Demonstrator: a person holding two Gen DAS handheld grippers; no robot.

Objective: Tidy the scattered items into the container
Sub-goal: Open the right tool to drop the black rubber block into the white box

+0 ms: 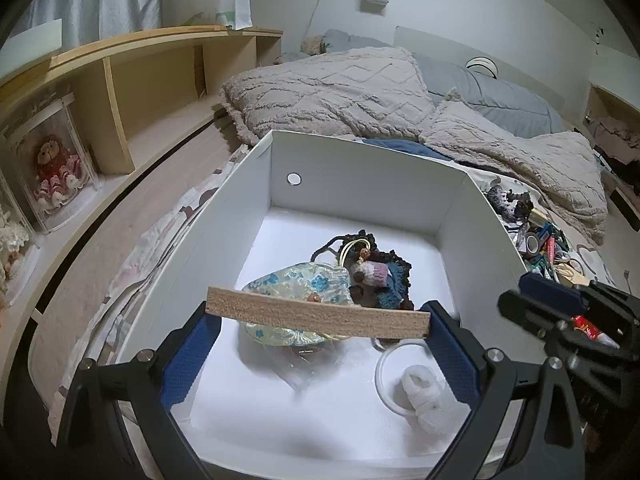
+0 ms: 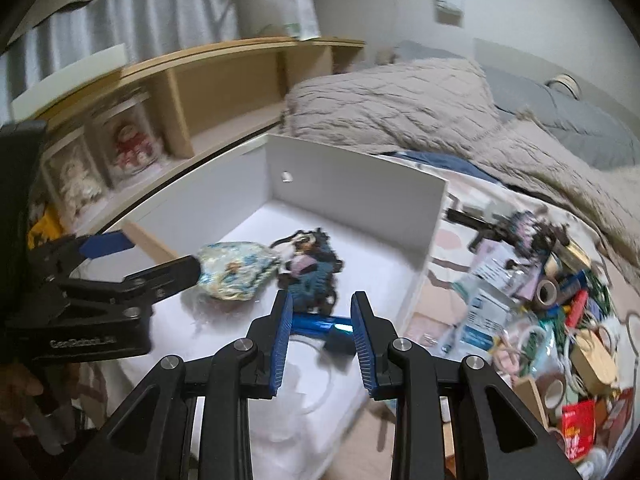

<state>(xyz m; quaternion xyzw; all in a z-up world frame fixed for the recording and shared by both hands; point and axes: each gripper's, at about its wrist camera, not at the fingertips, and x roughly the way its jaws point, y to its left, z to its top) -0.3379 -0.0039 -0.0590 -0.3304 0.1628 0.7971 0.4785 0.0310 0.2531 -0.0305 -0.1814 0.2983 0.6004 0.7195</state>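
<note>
Two grippers are loaded over the white box (image 1: pixel 360 168) that sits on the bed. Closest in, the left gripper (image 1: pixel 318 316) pinches a tan strip (image 1: pixel 316 314), flat and felt-like, by its two ends, so the strip bridges widely spread blue pads above the box floor. The right gripper (image 2: pixel 322 322) is clamped on a shiny blue tube (image 2: pixel 320 325), gripped crosswise near the fingertips with one end poking past each pad. Below them the box already holds a floral fabric pouch (image 1: pixel 296 284), a dark crocheted bundle (image 1: pixel 376 272), a clear ring (image 1: pixel 394 376) and a white fluffy piece (image 1: pixel 424 398). To the right of the box, a heap of tape rolls, packets and cords (image 2: pixel 560 320) lies loose on the sheet, so most of the tidying is not yet done. Judging by the holds, the strip could bow or pop free, being caught only end-on, and the slick tube could roll out if released near the box's right wall, over which it might tip. The two grippers also hang close together and could knock. The right wrist view is motion-blurred, so the heap's contents are hard to name, and the tube's true length is masked by the pads.
</note>
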